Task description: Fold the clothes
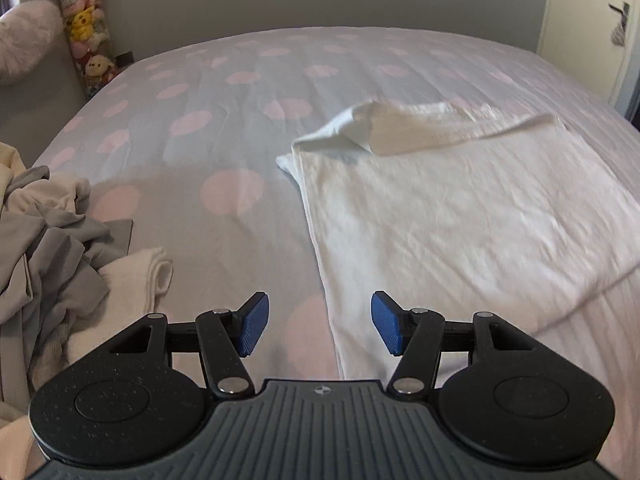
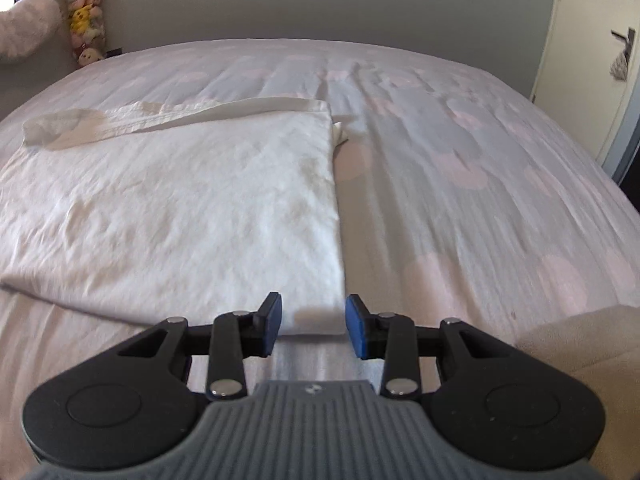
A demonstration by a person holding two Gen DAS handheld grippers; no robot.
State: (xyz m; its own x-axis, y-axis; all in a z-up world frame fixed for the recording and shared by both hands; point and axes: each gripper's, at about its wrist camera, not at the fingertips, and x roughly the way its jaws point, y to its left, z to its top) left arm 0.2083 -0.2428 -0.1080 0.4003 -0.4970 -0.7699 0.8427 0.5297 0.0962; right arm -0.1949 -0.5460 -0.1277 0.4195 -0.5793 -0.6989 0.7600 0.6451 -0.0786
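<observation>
A white garment (image 1: 460, 216) lies flat on the polka-dot bed sheet (image 1: 224, 152), with its far end folded over into a raised flap (image 1: 432, 128). My left gripper (image 1: 318, 328) hovers open at the garment's near left edge. Its right pad (image 1: 386, 326) is over the cloth and its left pad is over the sheet, and nothing is gripped. In the right wrist view the same garment (image 2: 192, 200) fills the left half. My right gripper (image 2: 314, 326) stands open over the garment's near right corner, and the pads are not pressing on it.
A heap of grey and cream clothes (image 1: 48, 240) lies at the bed's left edge. A beige cloth (image 2: 580, 344) sits at the near right. A fluffy pink cushion (image 1: 28, 40) and a column of plush toys (image 1: 86, 28) stand at the far left, and a door (image 1: 592, 20) at the far right.
</observation>
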